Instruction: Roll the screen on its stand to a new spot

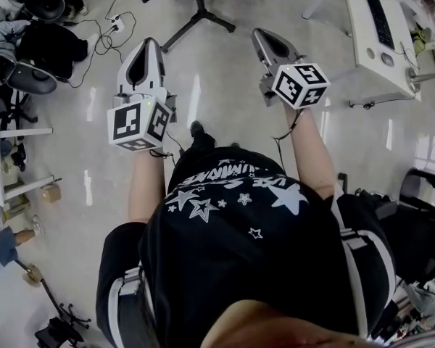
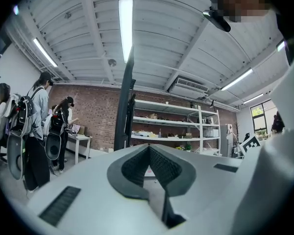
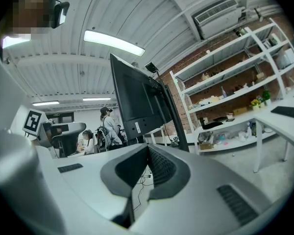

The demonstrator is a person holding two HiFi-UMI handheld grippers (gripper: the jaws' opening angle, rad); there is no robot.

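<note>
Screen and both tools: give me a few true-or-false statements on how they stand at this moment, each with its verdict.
1. The left tool is shut and empty. True.
2. The right tool clamps the screen. False: it is shut on nothing, and the screen stands apart, ahead of it.
3. The screen lies flat on the floor. False: it is upright on its stand.
4. The white shelves stand against a brick wall. True.
</note>
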